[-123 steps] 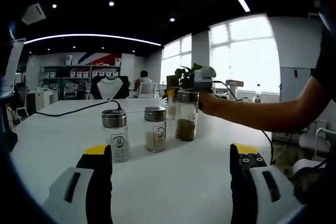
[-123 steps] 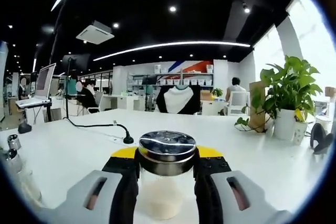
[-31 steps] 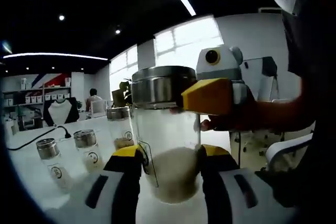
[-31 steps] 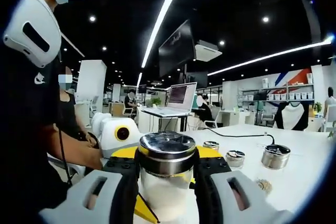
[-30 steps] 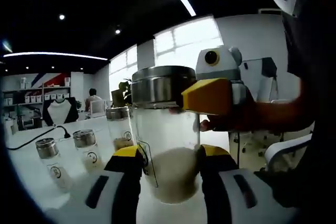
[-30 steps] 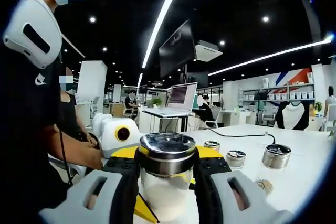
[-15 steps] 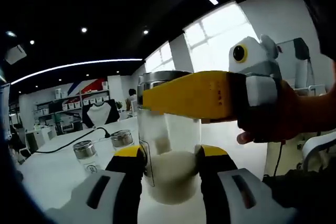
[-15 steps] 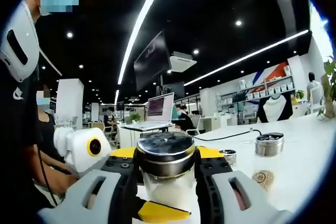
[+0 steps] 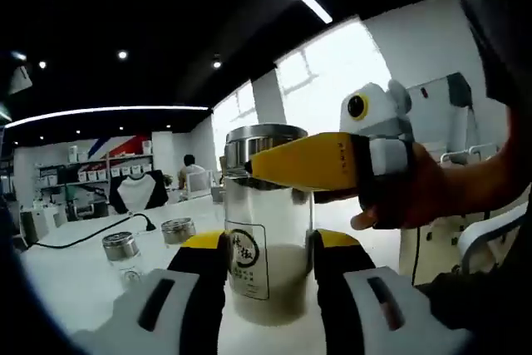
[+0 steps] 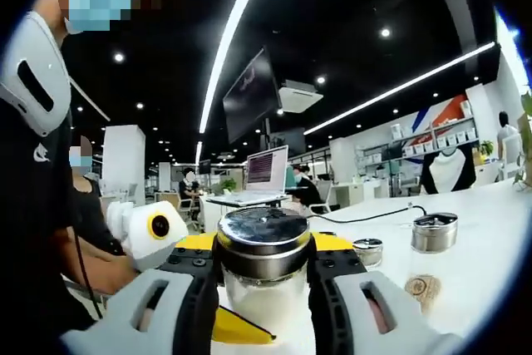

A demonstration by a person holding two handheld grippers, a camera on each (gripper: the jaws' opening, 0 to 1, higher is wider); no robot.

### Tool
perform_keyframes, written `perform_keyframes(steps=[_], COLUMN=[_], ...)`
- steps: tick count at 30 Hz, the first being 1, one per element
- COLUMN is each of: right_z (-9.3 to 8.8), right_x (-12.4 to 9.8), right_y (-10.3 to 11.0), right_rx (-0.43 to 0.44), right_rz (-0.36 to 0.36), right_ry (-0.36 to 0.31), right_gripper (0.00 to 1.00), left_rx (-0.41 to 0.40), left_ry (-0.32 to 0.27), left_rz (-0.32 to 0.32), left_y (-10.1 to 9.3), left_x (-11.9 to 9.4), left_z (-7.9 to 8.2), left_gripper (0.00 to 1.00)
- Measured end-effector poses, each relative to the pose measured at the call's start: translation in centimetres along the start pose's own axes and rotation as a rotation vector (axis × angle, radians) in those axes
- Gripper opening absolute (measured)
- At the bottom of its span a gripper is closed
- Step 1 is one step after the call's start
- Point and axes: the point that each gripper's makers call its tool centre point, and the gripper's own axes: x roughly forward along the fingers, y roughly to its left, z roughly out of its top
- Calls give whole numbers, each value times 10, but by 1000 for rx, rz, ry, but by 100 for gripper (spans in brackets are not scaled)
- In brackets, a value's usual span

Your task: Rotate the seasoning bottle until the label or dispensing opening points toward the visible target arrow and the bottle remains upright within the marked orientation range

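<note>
The seasoning bottle [image 9: 270, 276] is clear glass with a steel lid and pale powder in its lower half. It stands upright between the yellow tips of my left gripper [image 9: 268, 243], which is shut on its body. Its label [image 9: 246, 260] faces the left gripper view, slightly left of centre. My right gripper [image 10: 264, 248] is shut on the same bottle just under the lid [image 10: 264, 234]. From the right of the left gripper view, the right gripper's yellow jaw reaches the lid [image 9: 264, 135], held by a hand [image 9: 416, 197]. The left gripper's white body [image 10: 148, 229] sits at lower left.
Two more steel-lidded bottles [image 9: 121, 251] [image 9: 177, 232] stand on the white table [image 9: 75, 272], with a black cable behind them. Other bottles [image 10: 434, 231] [image 10: 367, 251] stand to the right in the right gripper view. A person's dark sleeve [image 10: 33, 230] is at the left.
The bottle's label has turned from edge-on to facing the left gripper view. The right gripper's yellow jaw now reaches across less of the lid. Both grippers keep their hold.
</note>
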Motion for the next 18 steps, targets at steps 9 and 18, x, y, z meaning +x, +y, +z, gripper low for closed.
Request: perform_keyframes(steps=[9,18], right_z=[-4,-16], right_x=[-3,10], right_y=[-7,-27], right_rx=[14,-46], right_rz=[-11,-283], right_ry=[25,102], right_gripper=[39,40], left_rx=[0,197], left_ry=[27,141], left_rz=[7,343], left_y=[-2,30], left_x=[8,8], left_z=[-3,-13], left_gripper=[43,42])
